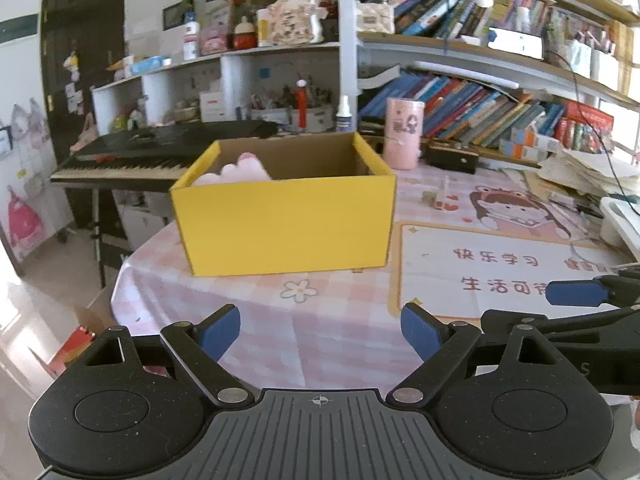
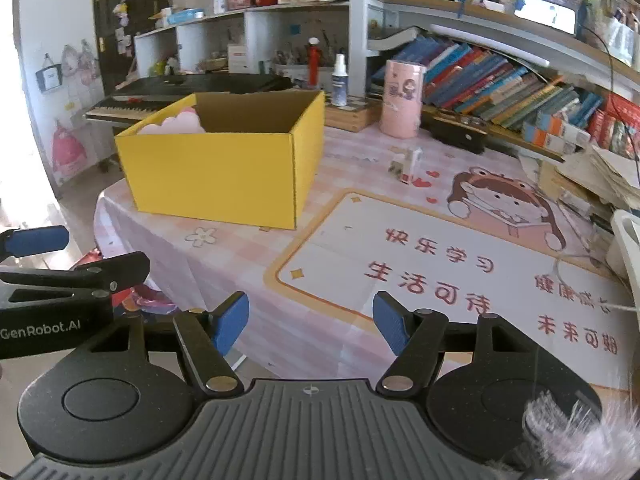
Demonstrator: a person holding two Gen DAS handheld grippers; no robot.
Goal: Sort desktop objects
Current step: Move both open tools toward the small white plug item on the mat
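Note:
A yellow cardboard box (image 1: 284, 216) (image 2: 216, 168) stands open on the pink checked tablecloth, with a pink plush thing (image 1: 240, 170) (image 2: 180, 122) lying in its far left corner. To its right a small clear bottle (image 2: 412, 160) (image 1: 443, 189) stands on the cloth beside a tiny object. My left gripper (image 1: 320, 330) hovers in front of the box, open wide and holding nothing. My right gripper (image 2: 312, 320) is open over the printed desk mat (image 2: 440, 264), also holding nothing. Each gripper shows at the edge of the other's view as a blue pad (image 1: 576, 294) (image 2: 36, 240).
A pink cylinder (image 2: 400, 98) and a spray bottle (image 2: 339, 80) stand behind the box. Leaning books (image 2: 500, 88) fill the shelves at the back right, with paper stacks (image 1: 592, 176) below. A piano keyboard (image 1: 160, 152) sits beyond the table's rounded left edge.

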